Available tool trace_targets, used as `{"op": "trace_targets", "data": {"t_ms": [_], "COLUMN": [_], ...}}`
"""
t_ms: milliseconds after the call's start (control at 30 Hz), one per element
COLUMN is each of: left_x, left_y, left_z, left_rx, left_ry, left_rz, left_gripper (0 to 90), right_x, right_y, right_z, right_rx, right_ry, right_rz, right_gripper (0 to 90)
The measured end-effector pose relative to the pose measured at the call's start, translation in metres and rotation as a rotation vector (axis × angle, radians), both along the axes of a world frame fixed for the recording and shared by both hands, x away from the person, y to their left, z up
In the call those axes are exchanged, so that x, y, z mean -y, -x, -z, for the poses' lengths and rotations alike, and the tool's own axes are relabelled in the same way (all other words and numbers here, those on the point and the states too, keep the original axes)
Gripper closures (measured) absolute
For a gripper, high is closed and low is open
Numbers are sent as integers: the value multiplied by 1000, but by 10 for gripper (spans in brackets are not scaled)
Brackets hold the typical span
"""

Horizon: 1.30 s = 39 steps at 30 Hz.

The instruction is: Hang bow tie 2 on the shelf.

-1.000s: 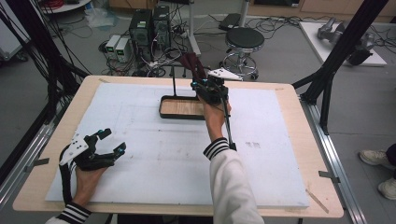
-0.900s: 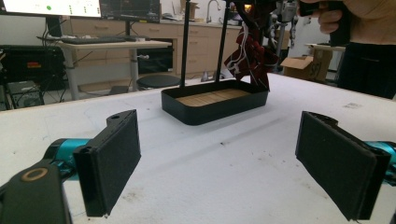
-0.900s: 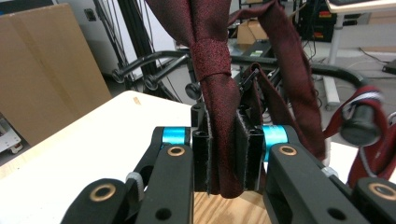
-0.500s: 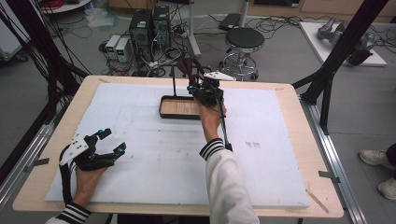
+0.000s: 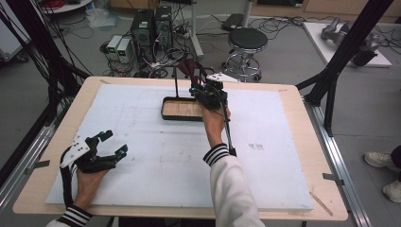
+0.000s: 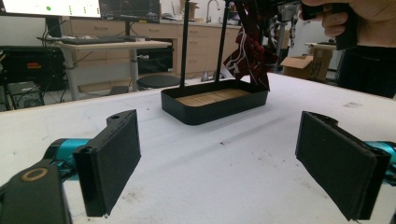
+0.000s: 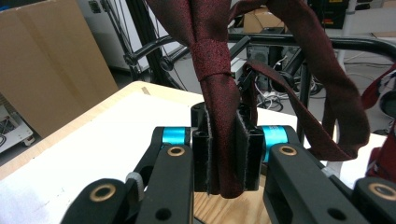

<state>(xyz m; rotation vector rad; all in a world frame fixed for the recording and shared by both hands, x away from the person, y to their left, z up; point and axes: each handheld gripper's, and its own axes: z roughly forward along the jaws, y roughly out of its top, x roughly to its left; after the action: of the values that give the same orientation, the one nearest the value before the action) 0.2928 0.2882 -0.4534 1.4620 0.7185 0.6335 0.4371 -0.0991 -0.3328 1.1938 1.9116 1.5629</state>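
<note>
Reaching farther toward 12 o'clock than a second ago, the right arm is now carrying its claw past the tray's far right corner, while the left hand is staying where it was at 8 o'clock.

Largest to smallest: the desk (image 5: 283, 156) is lying under a white sheet. At 12 o'clock on it, the black tray (image 5: 181, 109) with a wooden floor is sitting flat, and a thin black stand (image 6: 185, 44) is rising from it. A dark red necktie (image 7: 219, 93) is hanging over the stand's top bar at the tray's 1 o'clock corner. The right claw (image 5: 203, 90) is clamping shut on the necktie just below its knot, the cloth squeezed between both pads. The left claw (image 5: 111, 145) is resting on the sheet, jaws spread wide apart and gripping nothing, pointing toward the tray.
</note>
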Motion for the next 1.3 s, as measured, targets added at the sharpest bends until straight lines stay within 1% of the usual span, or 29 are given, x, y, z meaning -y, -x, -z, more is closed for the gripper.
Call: {"op": "trace_targets", "data": {"t_ms": [67,133,167,200,400,467,633,733,867,933,1033,1200,1267,1300], "left_x": [0,0,0,0,0,0,0,0,0,0,0,0,0,0], "left_y": [0,0,0,0,0,0,0,0,0,0,0,0,0,0], "left_z": [0,0,0,0,0,0,0,0,0,0,0,0,0,0], "left_rx": [-1,0,0,1,0,-1,-1,-1,-1,0,0,1,1,1], "left_ry": [0,-1,-1,0,2,2,2,2,3,4,4,3,2,1], "left_rz": [-1,0,1,0,-1,0,0,0,0,0,0,1,1,2], "left_gripper": [143,143,143,143,143,143,143,143,143,143,143,143,143,142], "right_x": [1,2,2,2,0,0,0,1,2,3,4,5,7,8], "right_y": [2,3,3,2,-2,-4,-8,-10,-13,-14,-16,-16,-17,-18], "right_z": [0,3,5,9,14,17,21,23,27,28,31,31,33,35], "right_rx": [6,-5,-18,-29,-38,-52,-61,-62,-80,-78,-93,-105,-122,-133], "right_ry": [0,2,4,12,6,4,-10,-7,-15,-10,-29,-37,-61,-64], "right_rz": [6,4,3,2,8,10,17,18,27,24,21,12,2,-2], "right_gripper": [796,796,796,796,796,796,796,796,796,796,796,795,795,794]}}
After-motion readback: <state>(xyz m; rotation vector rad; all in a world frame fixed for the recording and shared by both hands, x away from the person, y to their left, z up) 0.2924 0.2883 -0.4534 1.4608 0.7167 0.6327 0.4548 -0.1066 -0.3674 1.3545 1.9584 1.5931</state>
